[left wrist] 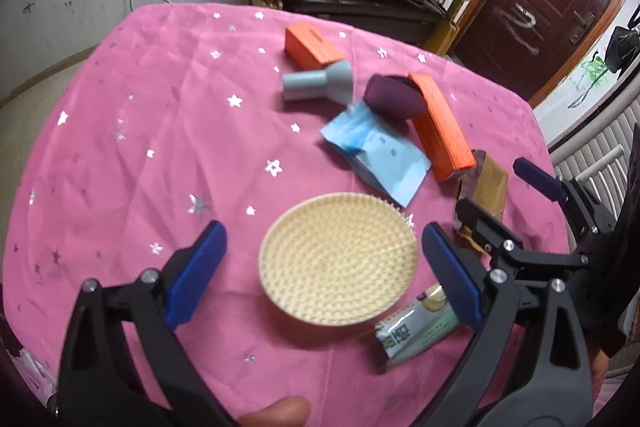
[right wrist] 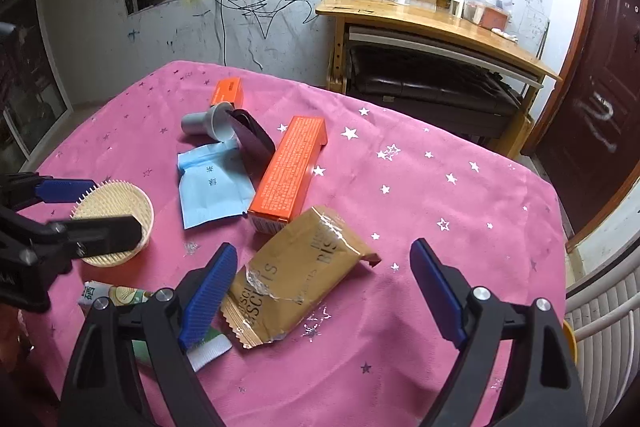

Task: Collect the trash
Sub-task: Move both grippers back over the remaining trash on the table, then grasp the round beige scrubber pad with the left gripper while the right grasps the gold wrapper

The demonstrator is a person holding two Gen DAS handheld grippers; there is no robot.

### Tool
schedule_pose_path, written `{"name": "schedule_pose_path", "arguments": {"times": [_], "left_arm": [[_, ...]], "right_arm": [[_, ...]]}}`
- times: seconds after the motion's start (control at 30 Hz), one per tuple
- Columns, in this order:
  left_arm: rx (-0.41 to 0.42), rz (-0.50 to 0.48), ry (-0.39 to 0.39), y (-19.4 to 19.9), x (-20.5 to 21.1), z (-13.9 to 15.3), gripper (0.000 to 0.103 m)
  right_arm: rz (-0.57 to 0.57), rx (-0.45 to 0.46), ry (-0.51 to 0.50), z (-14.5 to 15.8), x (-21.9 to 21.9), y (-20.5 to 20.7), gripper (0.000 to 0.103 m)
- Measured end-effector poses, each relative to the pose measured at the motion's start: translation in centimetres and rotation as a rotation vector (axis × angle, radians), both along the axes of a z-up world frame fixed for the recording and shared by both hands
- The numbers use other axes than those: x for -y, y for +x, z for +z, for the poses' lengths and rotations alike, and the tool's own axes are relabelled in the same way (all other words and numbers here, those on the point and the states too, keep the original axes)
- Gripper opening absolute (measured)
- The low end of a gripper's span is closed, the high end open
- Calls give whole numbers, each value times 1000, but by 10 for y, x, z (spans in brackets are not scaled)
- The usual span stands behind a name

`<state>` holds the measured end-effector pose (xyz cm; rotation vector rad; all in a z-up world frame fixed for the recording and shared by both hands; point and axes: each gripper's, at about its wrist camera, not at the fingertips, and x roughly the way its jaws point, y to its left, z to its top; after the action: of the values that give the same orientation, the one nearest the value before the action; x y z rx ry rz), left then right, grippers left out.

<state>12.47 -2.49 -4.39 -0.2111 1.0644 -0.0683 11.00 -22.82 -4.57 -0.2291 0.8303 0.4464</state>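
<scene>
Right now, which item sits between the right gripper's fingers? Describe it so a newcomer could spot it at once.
On the pink star-print tablecloth, find the long orange box near the middle. At the box's near end lies a brown biscuit wrapper, between the open fingers of the right gripper. It is the only brown, crinkled, torn packet there.

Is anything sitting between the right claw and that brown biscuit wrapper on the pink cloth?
Nothing visible does. The right claw hangs open just above the brown biscuit wrapper, with its left finger already over the wrapper's edge. The long orange box lies behind the wrapper, out of the path.
</scene>
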Motion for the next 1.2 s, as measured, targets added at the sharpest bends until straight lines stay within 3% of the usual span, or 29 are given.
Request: {"name": "schedule_pose_path", "arguments": {"times": [0.27, 0.33, 0.37, 0.43, 0.5, 0.6, 0.93, 1.1, 1.2], "left_arm": [[-16, -9, 25, 7, 9, -7, 93], [0, 7, 56, 6, 12, -7, 79], [5, 15, 66, 6, 12, -6, 77], [8, 24, 64, 7, 10, -6, 73], [12, 30, 50, 6, 8, -5, 73], [12, 40, 28, 5, 4, -4, 73], [37, 64, 6, 1, -7, 9, 73], [40, 67, 8, 1, -7, 12, 73], [47, 66, 10, 0, -6, 14, 73]], "right_arm": [[-11, -31, 13, -2, 6, 5, 82], [-9, -40, 4, -3, 4, 7, 82], [-3, -46, -3, -5, 2, 7, 81], [15, -60, -27, -8, -2, 6, 73], [25, -48, -22, -6, -3, 4, 53], [50, -41, -8, -5, -4, 1, 39], [21, 14, 49, 14, 10, -4, 26], [23, 28, 14, 15, 8, -7, 8], [26, 45, 28, 20, 8, -10, 4]]}}
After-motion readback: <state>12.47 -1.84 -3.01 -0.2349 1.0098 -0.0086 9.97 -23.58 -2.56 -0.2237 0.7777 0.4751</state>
